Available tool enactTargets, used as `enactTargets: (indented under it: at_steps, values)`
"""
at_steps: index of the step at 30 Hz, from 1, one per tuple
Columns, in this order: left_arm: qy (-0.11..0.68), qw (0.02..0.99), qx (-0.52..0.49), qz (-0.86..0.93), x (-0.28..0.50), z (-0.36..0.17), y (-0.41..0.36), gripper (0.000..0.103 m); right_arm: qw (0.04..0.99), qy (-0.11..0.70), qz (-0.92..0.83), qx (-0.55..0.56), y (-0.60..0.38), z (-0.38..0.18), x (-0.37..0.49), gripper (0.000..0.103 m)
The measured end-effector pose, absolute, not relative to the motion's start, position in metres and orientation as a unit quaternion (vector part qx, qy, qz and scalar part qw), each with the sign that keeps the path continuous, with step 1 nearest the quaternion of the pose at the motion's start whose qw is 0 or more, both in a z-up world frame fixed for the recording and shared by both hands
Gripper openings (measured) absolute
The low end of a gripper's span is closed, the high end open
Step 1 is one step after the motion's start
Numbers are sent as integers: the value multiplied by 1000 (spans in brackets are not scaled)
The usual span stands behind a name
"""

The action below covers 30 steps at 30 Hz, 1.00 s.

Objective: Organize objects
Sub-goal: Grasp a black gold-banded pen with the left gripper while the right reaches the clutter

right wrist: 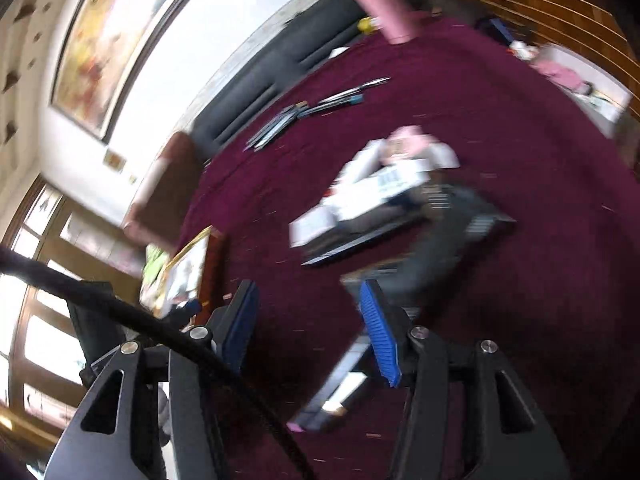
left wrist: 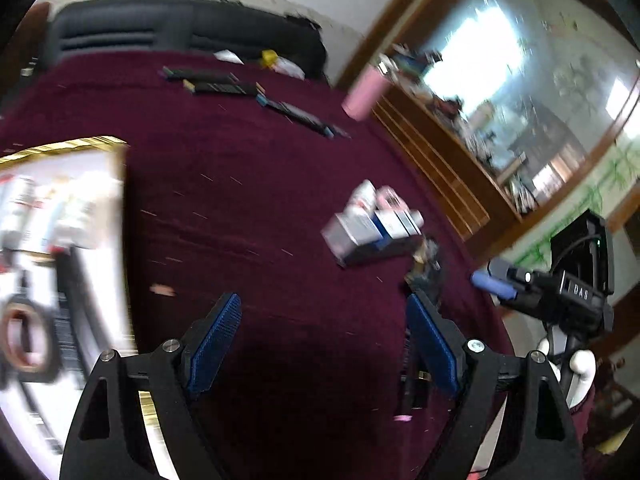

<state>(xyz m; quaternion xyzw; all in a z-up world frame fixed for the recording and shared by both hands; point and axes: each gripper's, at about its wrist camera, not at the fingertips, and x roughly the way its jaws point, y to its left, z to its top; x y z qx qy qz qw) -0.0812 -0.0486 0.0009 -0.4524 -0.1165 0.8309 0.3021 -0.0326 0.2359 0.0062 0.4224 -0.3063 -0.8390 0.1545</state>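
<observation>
Objects to organize lie scattered on the maroon-covered surface: at left a gold-edged tray of blurred items, then dark flat sticks at the far side, then a heap of small boxes mid-cloth. The left gripper hangs released and empty, as does the right gripper. Both views are smeared, so I judge a hasty reach could topple the heap or the pink bottle. Only "DAS" on the other gripper's body is legible.
</observation>
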Motion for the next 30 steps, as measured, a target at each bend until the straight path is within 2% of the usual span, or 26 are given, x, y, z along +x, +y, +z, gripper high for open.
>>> enactTargets:
  at_steps: [8, 13, 14, 16, 17, 19, 23, 27, 30]
  values:
    - [-7, 365, -468, 804, -49, -20, 29, 79, 145, -356, -817, 431, 275, -30, -30, 52]
    - [73, 362, -470, 801, -25, -32, 65, 78, 155, -362, -813, 429, 280, -37, -30, 52]
    - [87, 361, -470, 801, -22, -35, 70, 76, 156, -361, -813, 429, 280, -38, -31, 52]
    - [118, 351, -472, 800, -19, -41, 79, 62, 158, -359, -814, 428, 280, -38, -28, 52]
    - [113, 351, -467, 804, -19, -40, 80, 60, 161, -360, -814, 427, 280, -38, -27, 52]
    - [109, 343, -472, 805, -23, -40, 80, 48, 164, -359, -814, 426, 281, -40, -25, 52]
    - [106, 332, -475, 808, -29, -40, 71, 43, 163, -355, -816, 425, 280, -40, -21, 52]
    - [148, 315, -468, 812, -23, -47, 72, 43, 163, -353, -816, 427, 278, -41, -18, 52]
    - [122, 333, -453, 818, -20, -40, 75, 42, 165, -353, -817, 426, 275, -40, -15, 52]
